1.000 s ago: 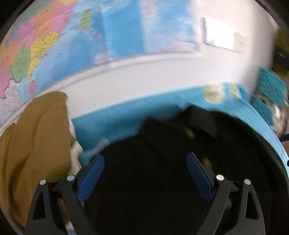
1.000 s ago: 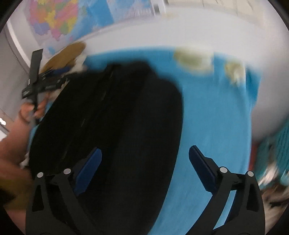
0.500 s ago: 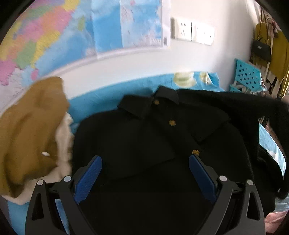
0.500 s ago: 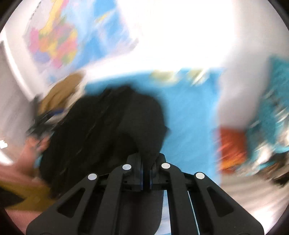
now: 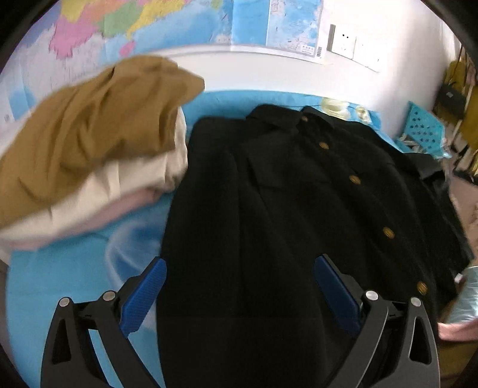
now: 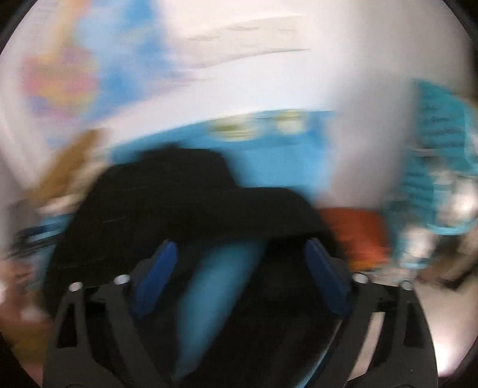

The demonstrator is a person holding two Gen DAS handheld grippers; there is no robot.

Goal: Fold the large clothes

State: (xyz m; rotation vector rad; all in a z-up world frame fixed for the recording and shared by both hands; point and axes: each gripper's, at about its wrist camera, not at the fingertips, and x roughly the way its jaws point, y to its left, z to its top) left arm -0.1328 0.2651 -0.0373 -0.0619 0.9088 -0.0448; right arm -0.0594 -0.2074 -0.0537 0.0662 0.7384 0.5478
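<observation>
1. bright blue sheet-covered surface (image 5: 74, 268) spreads under both views, with a white wall behind it carrying a large coloured paper map (image 5: 149, 27) and white wall sockets (image 5: 352, 47).
2. left gripper (image 5: 239, 286) hangs with its two blue-padded fingers (image 5: 143, 295) spread wide and nothing between the pads.
3. long black woollen coat with round gold buttons (image 5: 283, 209) lies flat on the sheet, running from below and between the left fingers up and away beyond their tips; its collar is at the far end, and the button row slants ahead of the right-hand finger.
4. the coat's left edge lies just inside the left-hand finger, so that finger sits over bare blue sheet.
5. heap of mustard-brown, cream and pale pink fabric (image 5: 89, 155) sits ahead and to the left of the left fingers, touching the coat's upper left side.
6. turquoise perforated plastic stool (image 5: 424, 128) stands far ahead to the right, off the surface.
7. right gripper (image 6: 242, 262) is seen through heavy blur; its blue-padded fingers (image 6: 325, 277) stand apart, gripping nothing.
8. black coat (image 6: 179, 203) fills the area ahead of and below the right fingers, with a blue streak showing between them; what that streak is cannot be told.
9. blurred orange-red object (image 6: 358, 232) lies just beyond the right-hand finger.
</observation>
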